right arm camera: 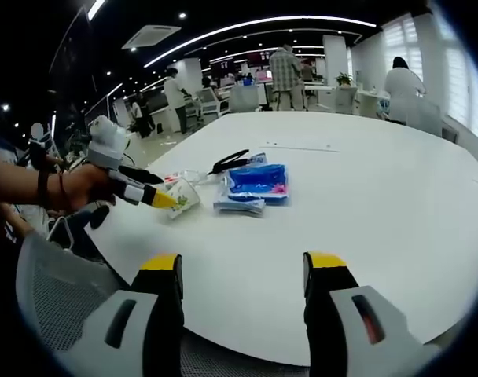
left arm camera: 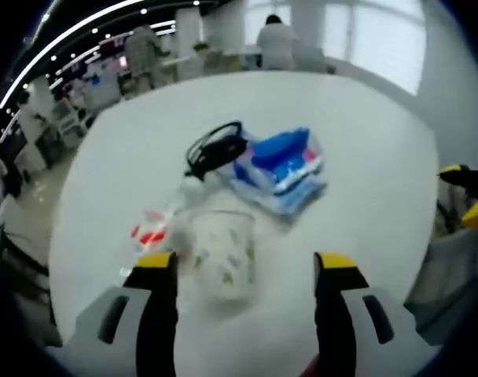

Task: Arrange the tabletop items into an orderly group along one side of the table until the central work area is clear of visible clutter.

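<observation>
A white paper cup with a green print lies on its side on the round white table. My left gripper is open, and the cup lies between its yellow-tipped fingers, closer to the left one and not clamped. Behind the cup lie a stack of blue packets, a black coiled cable and a small red-and-white wrapper. In the right gripper view a hand holds the left gripper against the cup, with the blue packets to its right. My right gripper is open and holds nothing above the near table edge.
A grey mesh chair stands at the table's near left edge. The right gripper's yellow tips show past the table's right rim. Several people and desks are far behind the table. Bare tabletop spreads to the right of the items.
</observation>
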Demonstrator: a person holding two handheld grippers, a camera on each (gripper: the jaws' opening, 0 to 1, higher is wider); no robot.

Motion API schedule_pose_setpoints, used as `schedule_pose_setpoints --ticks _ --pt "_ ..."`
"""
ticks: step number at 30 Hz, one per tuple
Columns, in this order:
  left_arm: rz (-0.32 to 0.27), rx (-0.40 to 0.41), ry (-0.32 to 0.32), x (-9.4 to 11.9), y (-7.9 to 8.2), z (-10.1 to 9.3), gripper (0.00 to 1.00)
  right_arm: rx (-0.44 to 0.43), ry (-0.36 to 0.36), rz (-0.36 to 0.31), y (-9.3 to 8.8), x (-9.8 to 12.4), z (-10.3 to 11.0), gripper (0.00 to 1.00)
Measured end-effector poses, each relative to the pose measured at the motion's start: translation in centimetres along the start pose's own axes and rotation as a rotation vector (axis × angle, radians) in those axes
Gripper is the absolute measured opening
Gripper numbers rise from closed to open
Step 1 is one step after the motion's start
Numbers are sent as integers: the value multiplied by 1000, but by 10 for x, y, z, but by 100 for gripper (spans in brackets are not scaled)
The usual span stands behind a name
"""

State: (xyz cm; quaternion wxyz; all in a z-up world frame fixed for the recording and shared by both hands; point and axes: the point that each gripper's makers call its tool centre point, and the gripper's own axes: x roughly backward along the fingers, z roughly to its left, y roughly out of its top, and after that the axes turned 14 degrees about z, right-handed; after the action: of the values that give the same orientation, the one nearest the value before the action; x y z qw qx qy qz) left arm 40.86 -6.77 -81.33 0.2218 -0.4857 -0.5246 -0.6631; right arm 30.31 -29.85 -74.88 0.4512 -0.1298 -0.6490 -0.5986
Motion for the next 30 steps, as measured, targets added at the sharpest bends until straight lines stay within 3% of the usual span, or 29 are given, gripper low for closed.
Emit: schedule_pose_setpoints --ticks 11,17,22,26,30 --pt "90 -22 -7 -36 -8 -6 65 3 -1 14 -2 -2 -1 62" --pt "117 -26 -6 -45 -10 -6 64 -1 0 17 -3 -2 -2 62" --pt "126 -20 -10 -51 -9 -5 58 0 1 21 -4 -3 -3 62" --pt "113 17 -47 -50 -8 -7 42 -6 -1 18 -3 -2 -4 62" --pt "110 18 -43 -50 -9 -7 40 -6 1 22 -3 -3 -4 62"
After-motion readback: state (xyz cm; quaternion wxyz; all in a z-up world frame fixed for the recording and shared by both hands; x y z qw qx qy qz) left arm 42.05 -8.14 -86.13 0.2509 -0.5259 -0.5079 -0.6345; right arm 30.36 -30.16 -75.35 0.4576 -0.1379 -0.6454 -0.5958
